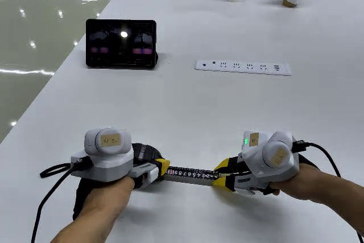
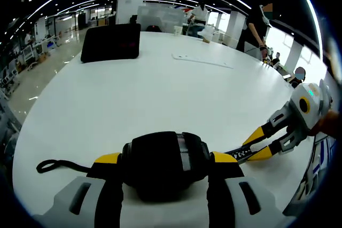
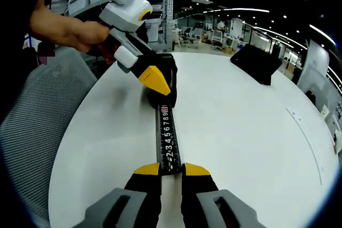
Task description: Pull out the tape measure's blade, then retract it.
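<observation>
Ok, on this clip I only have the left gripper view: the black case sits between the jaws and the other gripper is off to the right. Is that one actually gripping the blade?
Observer: Yes. In the right gripper view the right gripper has its yellow tips shut on the blade at its near end.
Operator: Is much blade out?
Observer: A short stretch. Printed digits are readable on it between those tips and the case.
Operator: Straight, or kinked?
Observer: Straight. The head view shows it running directly from the left gripper to the right one, low over the white table.
</observation>
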Demonstrator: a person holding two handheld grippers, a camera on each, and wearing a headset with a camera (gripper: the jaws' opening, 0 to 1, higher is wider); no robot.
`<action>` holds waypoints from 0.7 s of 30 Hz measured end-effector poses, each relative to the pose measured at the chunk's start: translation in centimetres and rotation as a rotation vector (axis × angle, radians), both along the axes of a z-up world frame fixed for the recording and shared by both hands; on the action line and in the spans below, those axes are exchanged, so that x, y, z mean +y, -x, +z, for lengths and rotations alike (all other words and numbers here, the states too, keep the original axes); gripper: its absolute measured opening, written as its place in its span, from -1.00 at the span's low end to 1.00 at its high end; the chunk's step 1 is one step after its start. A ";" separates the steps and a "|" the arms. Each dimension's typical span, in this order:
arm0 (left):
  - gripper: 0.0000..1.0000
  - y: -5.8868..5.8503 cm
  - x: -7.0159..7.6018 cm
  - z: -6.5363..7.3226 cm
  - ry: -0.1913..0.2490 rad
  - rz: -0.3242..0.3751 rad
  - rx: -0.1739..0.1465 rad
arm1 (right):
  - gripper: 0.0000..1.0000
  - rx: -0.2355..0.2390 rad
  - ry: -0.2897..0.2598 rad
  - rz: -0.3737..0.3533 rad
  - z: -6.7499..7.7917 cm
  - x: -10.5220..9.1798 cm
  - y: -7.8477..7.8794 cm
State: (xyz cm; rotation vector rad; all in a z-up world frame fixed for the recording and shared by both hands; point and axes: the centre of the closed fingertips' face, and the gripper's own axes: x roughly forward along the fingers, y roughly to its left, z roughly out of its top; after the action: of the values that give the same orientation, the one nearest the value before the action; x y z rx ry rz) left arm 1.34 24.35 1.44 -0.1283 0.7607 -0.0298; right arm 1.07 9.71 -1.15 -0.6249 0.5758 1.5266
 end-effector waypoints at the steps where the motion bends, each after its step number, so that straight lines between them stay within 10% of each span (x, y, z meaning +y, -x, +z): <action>1: 0.17 0.0 0.0 0.0 0.000 0.000 0.000 | -0.79 0.000 0.000 -0.001 0.0 0.1 0.0; 21: 0.17 0.1 0.0 0.0 0.012 -0.008 0.003 | -0.79 -0.005 -0.008 0.026 0.0 2.7 0.5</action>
State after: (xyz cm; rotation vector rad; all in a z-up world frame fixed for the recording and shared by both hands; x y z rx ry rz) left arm 1.26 24.35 1.42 -0.1370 0.7646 -0.0418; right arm 0.54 12.39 -1.17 -0.6323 0.5595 1.5501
